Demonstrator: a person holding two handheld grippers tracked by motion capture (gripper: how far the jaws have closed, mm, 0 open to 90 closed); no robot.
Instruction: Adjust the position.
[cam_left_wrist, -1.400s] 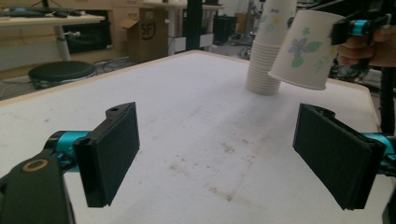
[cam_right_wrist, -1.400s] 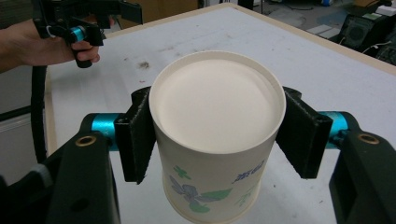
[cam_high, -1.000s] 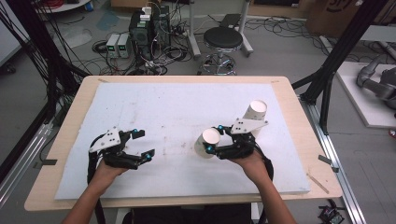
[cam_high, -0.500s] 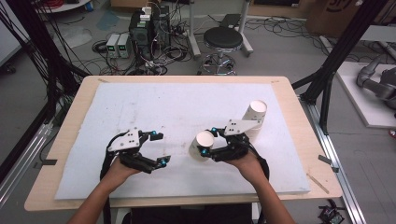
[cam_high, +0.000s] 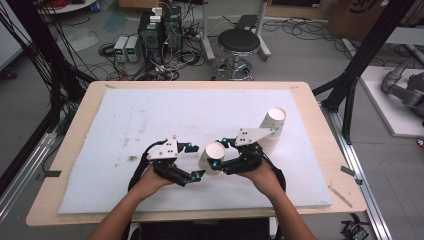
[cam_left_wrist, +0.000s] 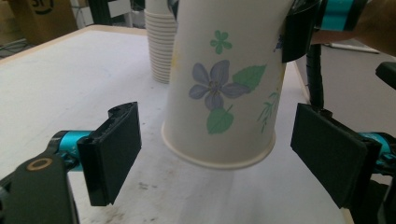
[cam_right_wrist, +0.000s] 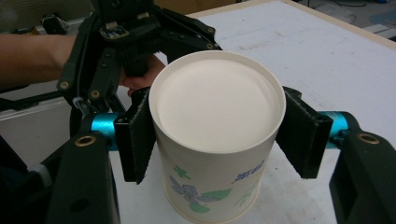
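The paper cup (cam_left_wrist: 224, 88) is matt white with a printed flower, its rolled rim smooth. The stack of cups (cam_left_wrist: 161, 44) looks like ribbed paper. The bench (cam_high: 70, 145) shows pale wood edges; its white sheet (cam_high: 165, 115) is matt, scuffed and faintly rough.

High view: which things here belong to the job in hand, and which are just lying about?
In the job:
- flowered paper cup, clamped upside down in the right gripper
- left gripper, jaws apart either side of that cup, just been closing
- stack of paper cups

Lying about:
- black stool
- electronics boxes on the floor
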